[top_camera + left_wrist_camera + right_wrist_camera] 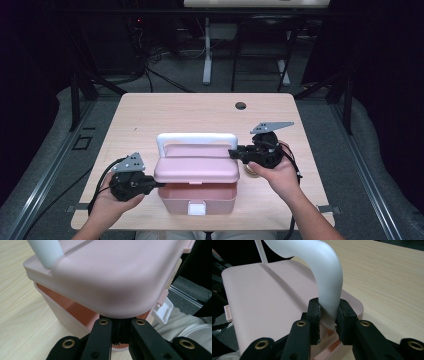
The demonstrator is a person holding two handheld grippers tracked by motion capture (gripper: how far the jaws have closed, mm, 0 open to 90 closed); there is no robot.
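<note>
A pink lunch box (198,192) sits at the near edge of the desk (150,112), midway along it, its lid (196,170) lifted off the base so that a gap shows the inside. The white latch (196,208) on the front hangs undone. The right gripper (235,153) is clamped on the right leg of the white carrying handle (196,139); in the right gripper view its jaws pinch the handle (327,287) from both sides, just above the lid (267,300). The left gripper (160,184) reaches in from the left to the lid's near left corner; in the left gripper view its jaws stand close together under the lid's rounded corner (112,285), but whether they grip the rim there cannot be told. Both hands come in low from the near edge, wrists level, the left hand (112,200) by the near left corner of the box and the right hand (275,172) beside its right wall. A small round object (250,171) lies under the right hand. The work appears to be the lid's opening or closing, about midway; the next move calls for both grippers travelling together so the lid stays square.
</note>
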